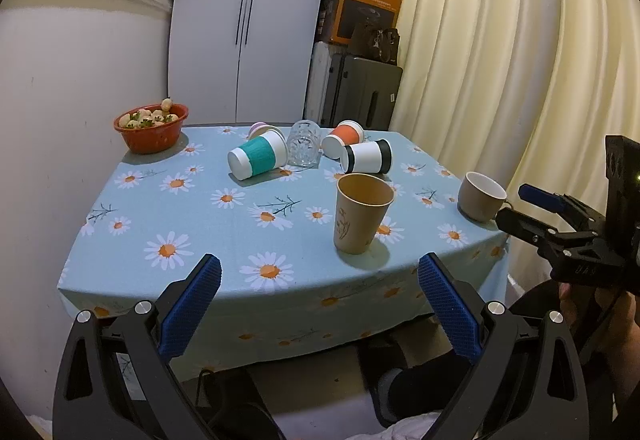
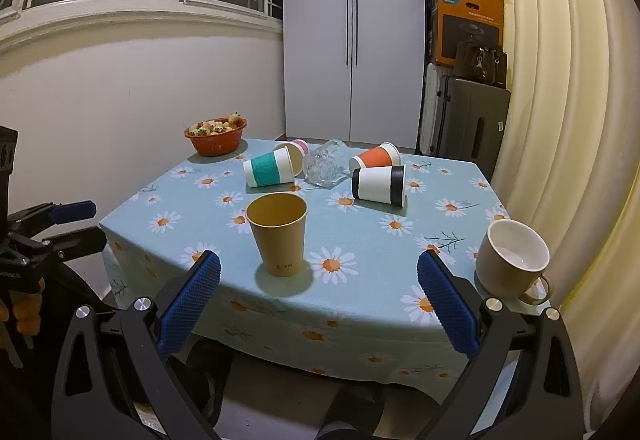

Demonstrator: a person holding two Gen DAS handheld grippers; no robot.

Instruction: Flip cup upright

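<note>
We hold both grippers back off the near table edge (image 2: 280, 324), the left gripper (image 1: 318, 304) and right gripper (image 2: 318, 304) spread wide and empty. The toppled cups lie well ahead at the far middle; the black-banded cup (image 2: 379, 184) lies on its side, long axis running crosswise (mouth side unclear), nearer our right. The upright brown paper cup (image 2: 278, 232) stands in between, the mug (image 2: 510, 260) beside the right edge

— Which cups are down?
— Teal (image 2: 269, 169), orange (image 2: 375, 157), black-and-white (image 2: 379, 184), pink (image 2: 298, 150) and the glass (image 2: 325, 162), all on their sides mid-table.
— Upright?
— Kraft cup (image 2: 279, 234) and mug (image 2: 511, 259), near the front edge.
</note>
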